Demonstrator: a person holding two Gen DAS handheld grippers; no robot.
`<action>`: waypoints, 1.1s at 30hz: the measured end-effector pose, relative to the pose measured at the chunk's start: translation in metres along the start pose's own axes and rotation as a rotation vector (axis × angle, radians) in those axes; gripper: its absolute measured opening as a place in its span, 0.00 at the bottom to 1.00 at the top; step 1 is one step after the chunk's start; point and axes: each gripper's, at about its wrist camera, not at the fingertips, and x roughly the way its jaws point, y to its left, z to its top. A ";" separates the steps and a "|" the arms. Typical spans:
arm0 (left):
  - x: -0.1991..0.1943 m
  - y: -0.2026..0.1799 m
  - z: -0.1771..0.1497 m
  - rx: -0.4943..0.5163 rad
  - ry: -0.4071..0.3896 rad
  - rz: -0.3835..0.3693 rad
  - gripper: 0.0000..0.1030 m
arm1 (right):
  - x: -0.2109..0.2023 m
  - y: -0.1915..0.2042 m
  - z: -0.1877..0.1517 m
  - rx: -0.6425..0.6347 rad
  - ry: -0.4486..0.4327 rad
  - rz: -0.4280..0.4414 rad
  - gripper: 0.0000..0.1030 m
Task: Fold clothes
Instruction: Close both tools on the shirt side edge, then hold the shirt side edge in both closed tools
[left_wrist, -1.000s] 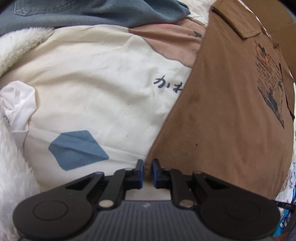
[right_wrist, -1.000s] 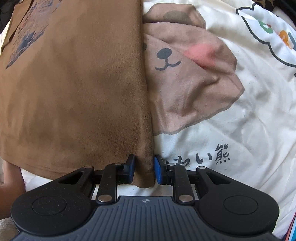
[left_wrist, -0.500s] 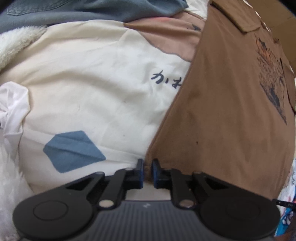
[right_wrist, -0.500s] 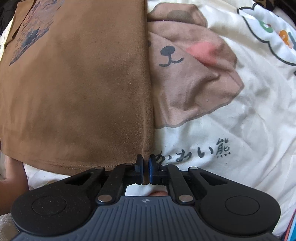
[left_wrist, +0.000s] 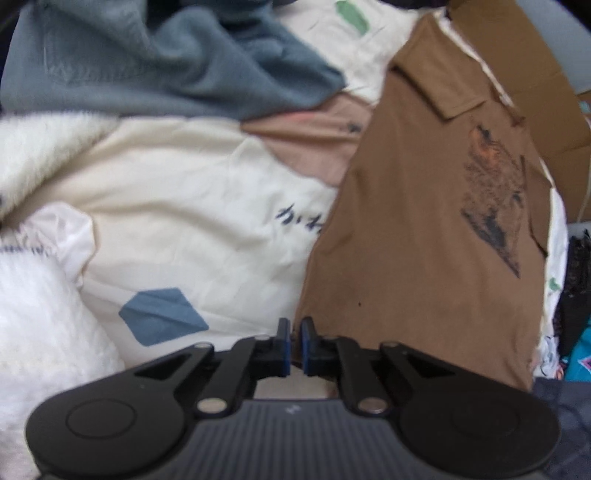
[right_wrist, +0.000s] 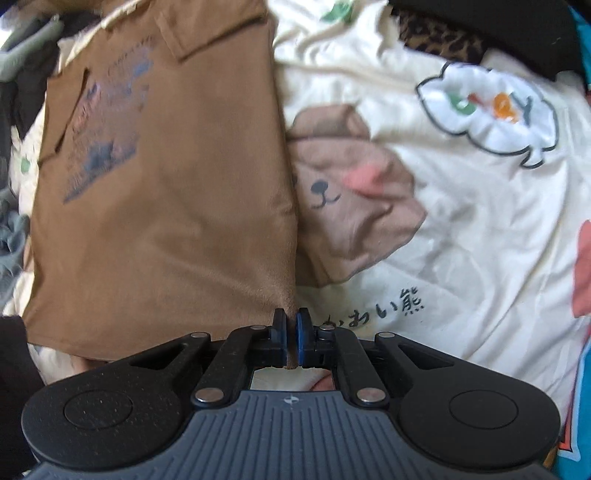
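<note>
Brown polo shirt lies lengthwise on a cream bedspread printed with a bear face, dark script and a blue hexagon. Its collar points away from both cameras and a dark graphic sits on the chest. The left gripper has its 2 blue pads nearly together, pinching the near left corner of the shirt's hem. The right gripper is clamped on the near right corner, a sliver of brown cloth visible between its pads. The shirt's long edges run straight from the pinched corners toward the collar. A grey-blue garment is heaped beyond the bedspread in the left view, with white fleece at the left edge. A leopard-print cloth shows at the top of the right view.
</note>
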 end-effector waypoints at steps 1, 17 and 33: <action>-0.002 0.001 0.000 0.010 -0.003 -0.003 0.06 | -0.006 -0.002 -0.001 0.007 -0.009 0.005 0.03; -0.032 -0.006 0.020 -0.001 -0.061 -0.074 0.05 | -0.033 0.006 -0.003 0.046 -0.118 0.066 0.03; -0.024 -0.019 0.066 -0.041 -0.086 -0.115 0.04 | -0.017 0.008 0.041 0.101 -0.128 0.126 0.03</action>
